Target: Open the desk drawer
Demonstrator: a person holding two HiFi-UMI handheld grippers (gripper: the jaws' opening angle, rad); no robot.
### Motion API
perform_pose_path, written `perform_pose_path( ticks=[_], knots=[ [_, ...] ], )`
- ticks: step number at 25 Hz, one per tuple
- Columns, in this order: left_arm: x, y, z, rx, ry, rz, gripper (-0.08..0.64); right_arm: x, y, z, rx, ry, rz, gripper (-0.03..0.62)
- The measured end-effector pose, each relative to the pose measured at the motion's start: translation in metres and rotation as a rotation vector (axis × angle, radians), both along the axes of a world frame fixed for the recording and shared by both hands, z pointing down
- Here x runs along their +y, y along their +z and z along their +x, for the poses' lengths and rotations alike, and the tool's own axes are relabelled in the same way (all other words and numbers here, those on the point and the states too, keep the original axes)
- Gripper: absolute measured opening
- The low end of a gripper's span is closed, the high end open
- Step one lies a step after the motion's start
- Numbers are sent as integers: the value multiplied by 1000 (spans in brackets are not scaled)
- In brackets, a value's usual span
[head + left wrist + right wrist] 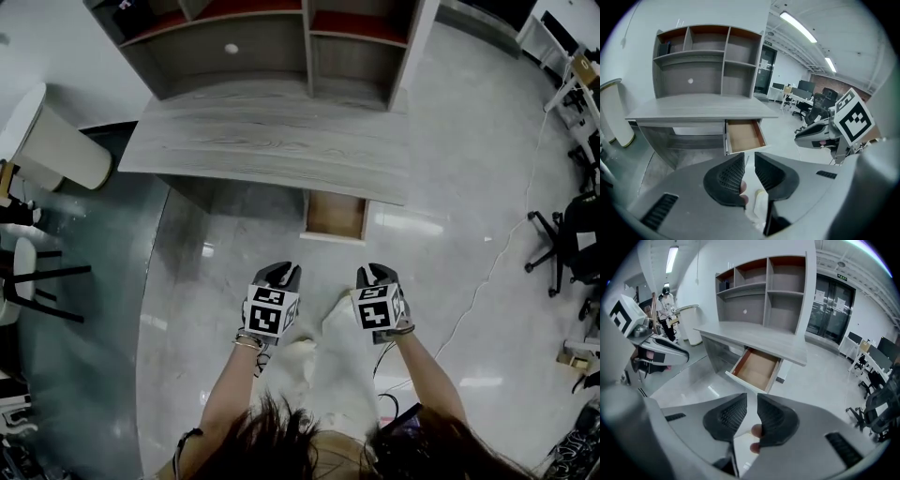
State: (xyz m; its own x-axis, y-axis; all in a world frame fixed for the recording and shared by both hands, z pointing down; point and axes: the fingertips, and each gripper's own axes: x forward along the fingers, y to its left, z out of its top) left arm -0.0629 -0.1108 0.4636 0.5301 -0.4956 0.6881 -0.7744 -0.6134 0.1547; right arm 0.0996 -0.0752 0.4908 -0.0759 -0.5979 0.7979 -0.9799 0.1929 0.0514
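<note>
The desk drawer (335, 216) is out, so the job looks done. The left gripper (279, 272) and right gripper (375, 274) are empty, jaws slightly apart.

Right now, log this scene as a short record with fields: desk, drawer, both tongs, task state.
desk: grey wood top, shelf unit at its back
drawer: pulled out below the desk top, inside looks empty
left tongs: narrow gap, nothing between, clear of the drawer
right tongs: narrow gap, nothing between, clear of the drawer
task state: drawer already open
</note>
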Motion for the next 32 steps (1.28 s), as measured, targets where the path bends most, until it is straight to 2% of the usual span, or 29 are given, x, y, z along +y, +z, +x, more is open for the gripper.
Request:
perform_pose_path(
  ticks=[6, 13, 21, 32],
  knots=[
    [19, -17, -5, 10, 51, 35, 64, 27, -22, -12, 10, 26, 40, 71],
    [45, -37, -11, 44, 97, 58, 64, 54, -40, -35, 95, -40, 79, 69],
    [73, -59, -17, 55, 169, 112, 64, 68, -69, -46, 151, -36, 130, 69],
    [95, -74, -30, 74, 198, 137, 64, 85, -87, -75, 155, -56, 154, 69]
  ],
)
